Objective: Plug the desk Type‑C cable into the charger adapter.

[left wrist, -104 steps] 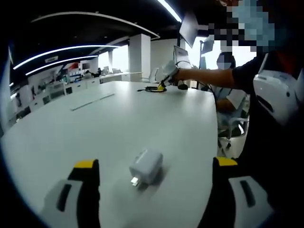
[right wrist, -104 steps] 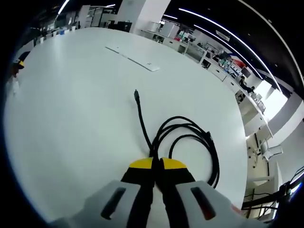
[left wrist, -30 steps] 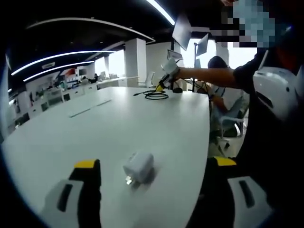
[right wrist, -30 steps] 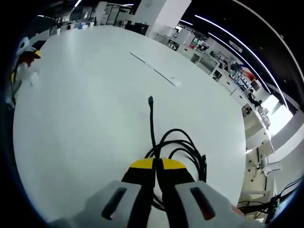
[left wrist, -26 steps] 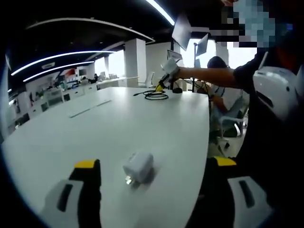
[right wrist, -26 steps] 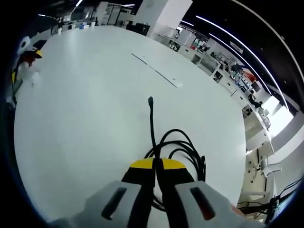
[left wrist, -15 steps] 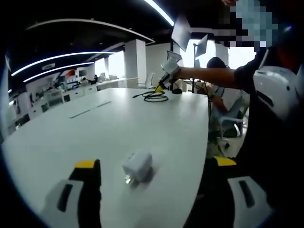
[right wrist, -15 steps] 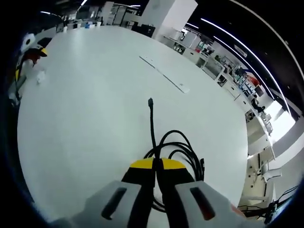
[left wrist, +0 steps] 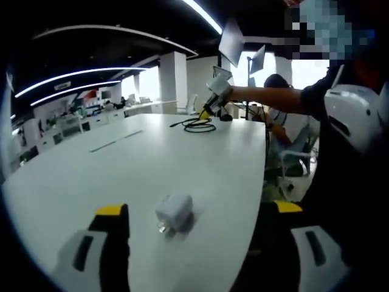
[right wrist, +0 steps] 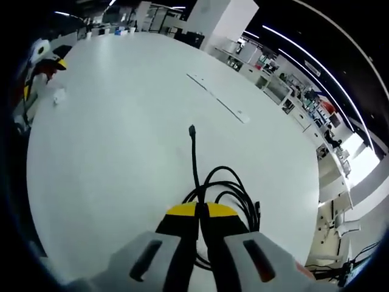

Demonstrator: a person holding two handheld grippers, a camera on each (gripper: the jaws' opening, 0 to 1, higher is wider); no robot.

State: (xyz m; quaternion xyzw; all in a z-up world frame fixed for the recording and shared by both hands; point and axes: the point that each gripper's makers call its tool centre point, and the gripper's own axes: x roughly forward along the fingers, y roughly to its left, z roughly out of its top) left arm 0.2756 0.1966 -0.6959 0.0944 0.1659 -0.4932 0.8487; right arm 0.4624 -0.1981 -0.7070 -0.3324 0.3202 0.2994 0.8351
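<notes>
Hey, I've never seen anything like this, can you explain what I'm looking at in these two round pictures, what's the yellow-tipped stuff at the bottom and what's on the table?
A person holds a handheld gripper in each hand, and a fisheye camera rides on each one. The yellow-tipped parts at the bottom are that gripper's own jaws.

In the left gripper view, the left gripper has its jaws wide apart, holding nothing. Between them, on the white table, lies a small white charger adapter. Far across the table, the person's outstretched arm holds the right gripper at a coiled black cable.

The right gripper view looks along that gripper. Its jaws are shut on the cable, and the cable's plug end sticks out forward. The adapter appears tiny at the left edge.
</notes>
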